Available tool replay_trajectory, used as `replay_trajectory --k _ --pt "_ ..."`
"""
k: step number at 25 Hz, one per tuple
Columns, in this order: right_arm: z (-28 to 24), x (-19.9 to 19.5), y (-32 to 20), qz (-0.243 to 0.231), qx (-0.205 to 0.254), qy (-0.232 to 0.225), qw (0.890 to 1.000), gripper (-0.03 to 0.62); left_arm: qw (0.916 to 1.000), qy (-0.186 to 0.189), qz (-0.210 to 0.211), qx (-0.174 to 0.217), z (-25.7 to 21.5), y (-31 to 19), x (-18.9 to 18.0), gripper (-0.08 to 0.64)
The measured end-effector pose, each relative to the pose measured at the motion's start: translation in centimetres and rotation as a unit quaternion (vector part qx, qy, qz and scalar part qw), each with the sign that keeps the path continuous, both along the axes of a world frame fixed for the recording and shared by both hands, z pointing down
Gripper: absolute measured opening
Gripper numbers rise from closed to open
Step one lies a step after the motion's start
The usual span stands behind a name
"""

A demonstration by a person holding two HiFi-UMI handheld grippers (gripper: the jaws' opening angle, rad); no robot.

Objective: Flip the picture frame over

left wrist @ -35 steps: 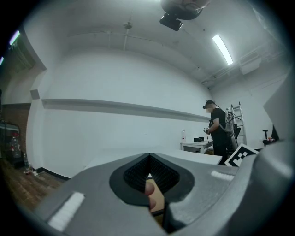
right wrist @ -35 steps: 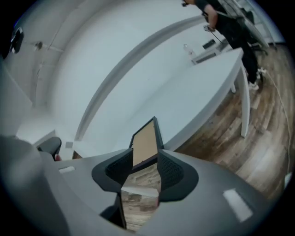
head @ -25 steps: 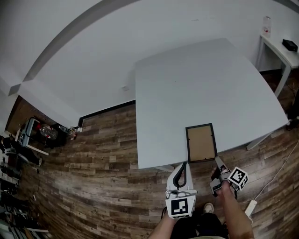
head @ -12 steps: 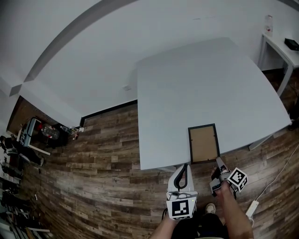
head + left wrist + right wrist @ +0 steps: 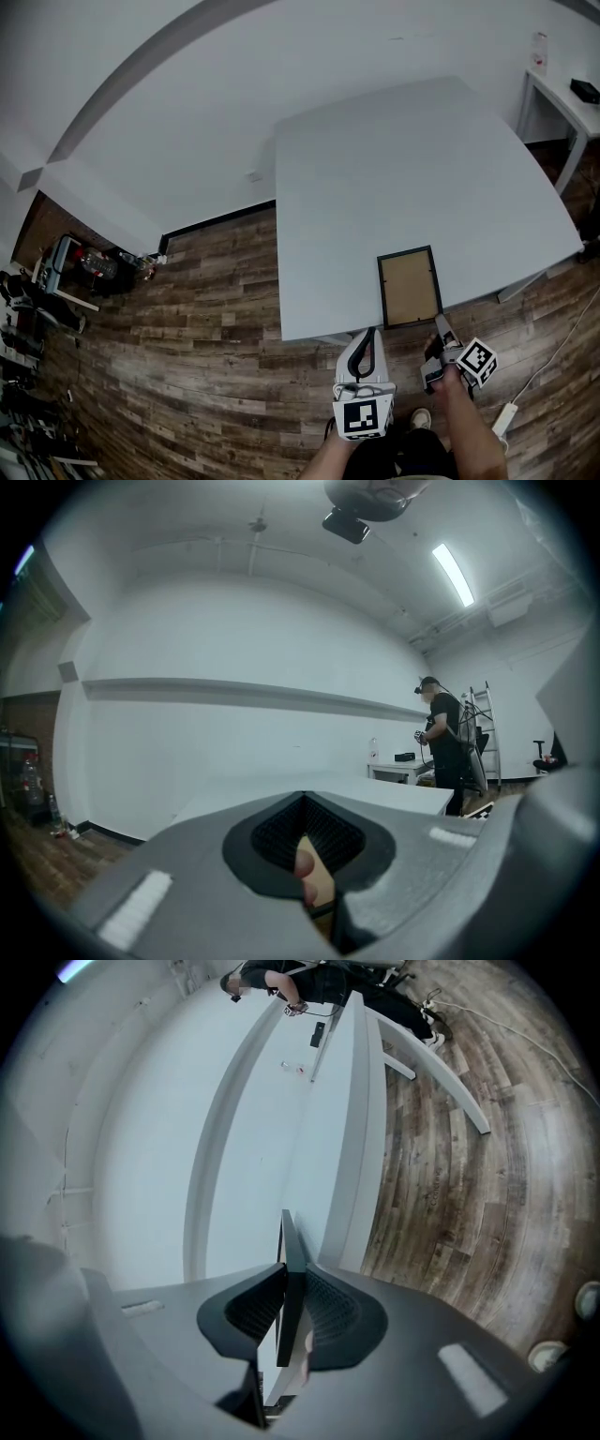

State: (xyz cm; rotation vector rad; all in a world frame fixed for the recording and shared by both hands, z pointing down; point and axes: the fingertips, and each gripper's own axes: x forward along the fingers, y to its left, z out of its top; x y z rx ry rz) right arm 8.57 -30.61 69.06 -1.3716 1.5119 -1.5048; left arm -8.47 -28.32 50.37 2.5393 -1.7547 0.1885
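The picture frame (image 5: 409, 286) lies flat near the front edge of the grey table (image 5: 394, 159), black border around a brown backing that faces up. My right gripper (image 5: 439, 325) is at the frame's near right corner. In the right gripper view its jaws are shut on the frame's thin dark edge (image 5: 289, 1269), seen end on. My left gripper (image 5: 371, 334) hangs just off the table edge, near the frame's near left corner. Its jaws are shut on nothing, and in the left gripper view a sliver of the brown backing (image 5: 323, 885) shows beyond the left gripper (image 5: 305, 874).
A white side table (image 5: 561, 98) stands at the back right with a black object (image 5: 582, 90) and a bottle (image 5: 535, 49). A power strip (image 5: 504, 415) and cable lie on the wood floor. Clutter (image 5: 84, 267) sits at the left wall. A person (image 5: 442, 738) stands far off.
The head camera shifted slightly. Both grippers and the frame hold the same places relative to each other.
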Motion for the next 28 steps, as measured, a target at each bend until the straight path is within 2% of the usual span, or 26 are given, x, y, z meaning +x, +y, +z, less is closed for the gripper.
replay_trajectory --k 3,6,9,15,23,28 --pt "-1.3 0.2 -0.6 -0.007 0.028 0.021 0.999 0.092 1.0 0.002 0.0 0.004 -0.3 -0.1 0.0 0.0" --pt "-2.5 0.6 -1.0 -0.014 0.041 0.048 0.998 0.091 0.9996 0.012 -0.001 0.025 -0.8 -0.4 0.1 0.0" --pt "-3.3 1.1 -0.9 -0.019 0.046 0.078 0.996 0.089 0.9999 0.007 0.0 0.016 -1.2 -0.2 0.2 0.0" --pt "-5.5 2.3 -1.3 -0.034 0.065 0.155 0.985 0.089 0.9988 0.022 -0.005 0.042 -2.4 -0.6 0.1 0.0" --pt "-8.1 2.7 -1.6 -0.067 0.091 0.262 0.959 0.089 0.9987 0.021 -0.003 0.047 -2.9 -0.6 0.3 0.0" --pt "-10.2 2.4 -1.8 -0.085 0.112 0.358 0.923 0.089 0.9981 0.023 -0.007 0.057 -3.1 -0.6 0.1 0.0"
